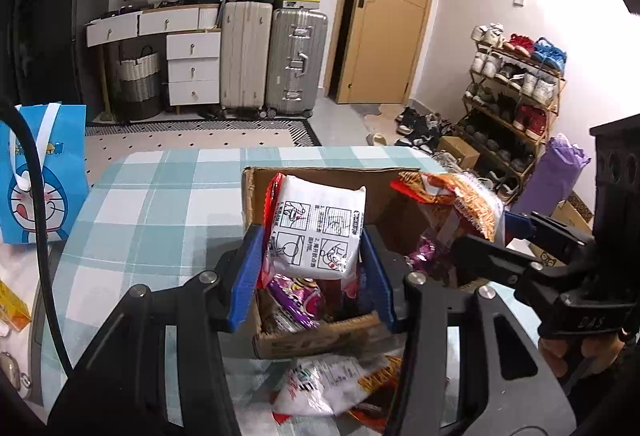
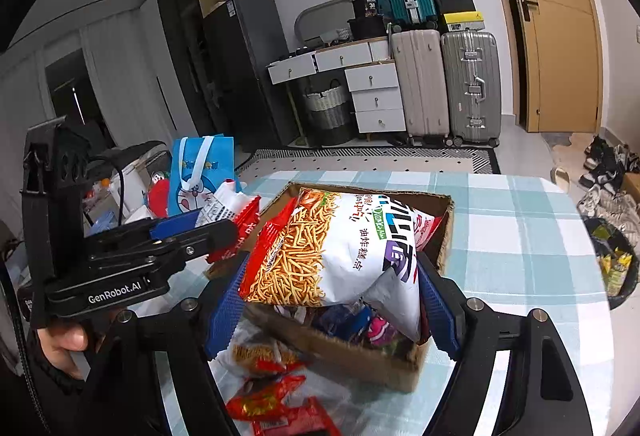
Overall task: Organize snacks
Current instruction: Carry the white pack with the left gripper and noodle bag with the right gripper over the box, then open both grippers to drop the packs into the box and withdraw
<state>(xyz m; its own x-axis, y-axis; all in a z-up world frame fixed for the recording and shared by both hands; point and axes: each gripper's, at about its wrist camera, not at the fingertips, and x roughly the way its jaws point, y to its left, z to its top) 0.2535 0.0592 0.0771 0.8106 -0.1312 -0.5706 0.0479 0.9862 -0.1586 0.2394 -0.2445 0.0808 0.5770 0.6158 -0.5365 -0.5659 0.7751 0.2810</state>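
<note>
**Desk:** What's in frame, left to right?

**Photographer:** A checked tabletop (image 1: 132,204). On it, an open cardboard box (image 1: 316,340) part-filled with snacks. The left tongs (image 1: 316,272) are clamped on a white sachet pack (image 1: 316,228) printed with instruction panels, held just above the box. To the right, the right tongs (image 2: 332,300) pinch a fried-noodle snack bag (image 2: 340,248) over the same box. More red packets (image 2: 272,396) lie loose on the tabletop in front of it.

**Desk:** How will they handle?

**Photographer:** Both look light. The sachet pack looks soft and pillowy, so a squeeze across its middle, as now, should hold. The noodle bag is glossy film, air-puffed, probably slippery, and its contents likely crush easily. It appears gripped across its lower part; a light pinch near the flat seam would be safer.
</note>
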